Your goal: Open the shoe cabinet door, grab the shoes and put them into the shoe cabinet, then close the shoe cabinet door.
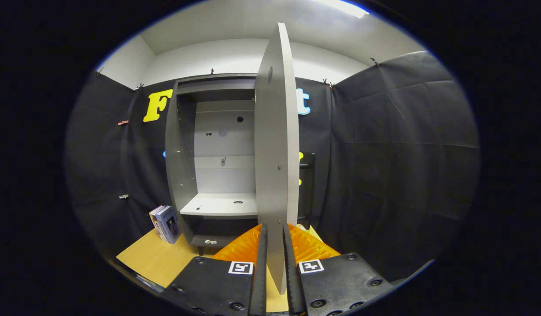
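Gripping: our gripper (275, 245) pinches the door (277, 145) edge, jaws narrow
Cabinet (218, 162): wide open, we see bare shelves
Boxes (166, 224): leaning beside it

The gripper (275, 254) points straight ahead, level, with its two fingers (262, 263) standing side by side and nearly parallel. They are drawn close together, and the lower edge of the cabinet door (277, 145) sits in the narrow gap between them. Each dark inner pad lies flat against one face of the door, so both fingers press on it. The orange ribbed backs of the fingers slope outward to either side. Behind them, the black finger mounts each carry a small square black-and-white marker.
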